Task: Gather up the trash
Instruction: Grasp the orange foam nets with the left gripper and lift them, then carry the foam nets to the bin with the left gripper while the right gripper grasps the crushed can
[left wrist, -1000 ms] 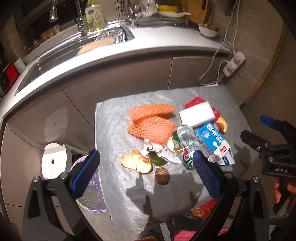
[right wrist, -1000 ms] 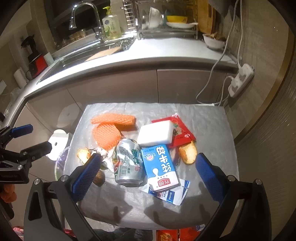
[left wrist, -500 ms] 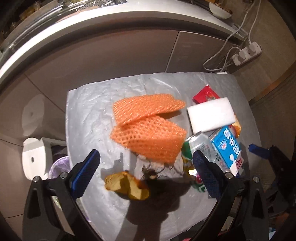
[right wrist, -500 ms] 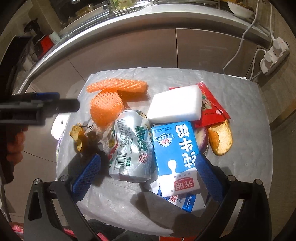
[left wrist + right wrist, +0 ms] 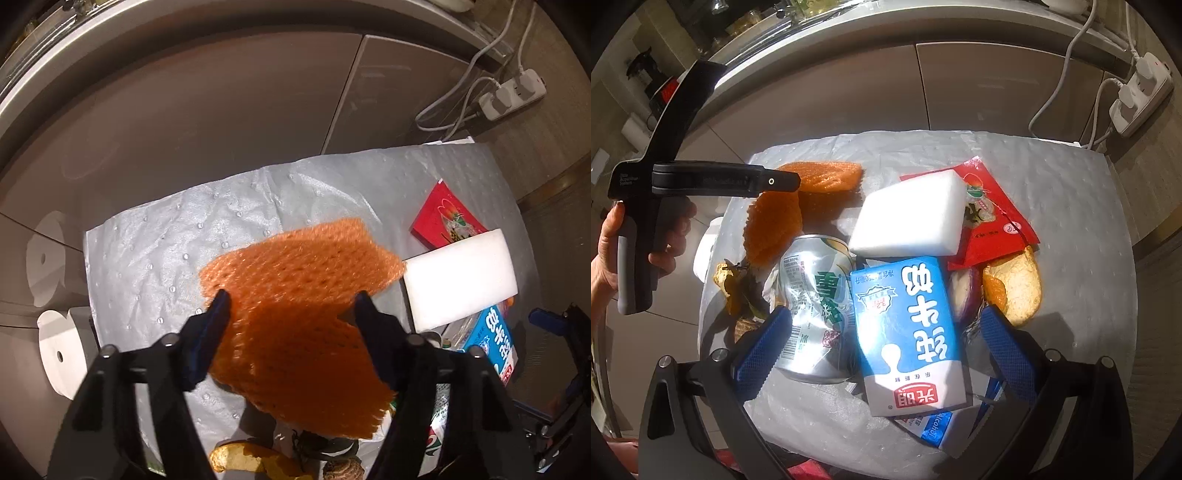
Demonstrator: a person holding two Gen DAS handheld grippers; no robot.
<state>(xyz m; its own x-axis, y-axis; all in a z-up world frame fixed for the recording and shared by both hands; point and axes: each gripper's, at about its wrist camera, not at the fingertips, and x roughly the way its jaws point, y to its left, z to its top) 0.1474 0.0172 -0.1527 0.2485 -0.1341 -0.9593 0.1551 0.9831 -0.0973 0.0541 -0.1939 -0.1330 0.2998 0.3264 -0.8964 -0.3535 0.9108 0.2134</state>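
Observation:
Trash lies on a small table under a silver sheet [image 5: 155, 251]. My left gripper [image 5: 291, 306] is open, its jaws on either side of an orange foam net [image 5: 295, 280]; a second net [image 5: 827, 177] lies behind. My right gripper [image 5: 886, 332] is open and low over a blue milk carton [image 5: 908, 332] and a crushed can [image 5: 812, 302]. A white foam block [image 5: 912, 218], a red wrapper [image 5: 993, 221], bread pieces [image 5: 1015, 291] and dried leaves [image 5: 738, 291] lie around them. The left gripper's body shows in the right wrist view [image 5: 701, 177].
A white-lidded bin [image 5: 59, 350] stands left of the table. Grey kitchen cabinets [image 5: 221, 110] rise behind it. A white power strip [image 5: 513, 92] with cables hangs on the wall at the right.
My left gripper has dropped forward onto the orange nets, jaws narrowing around the near one. My right gripper has moved down closer to the carton and can.

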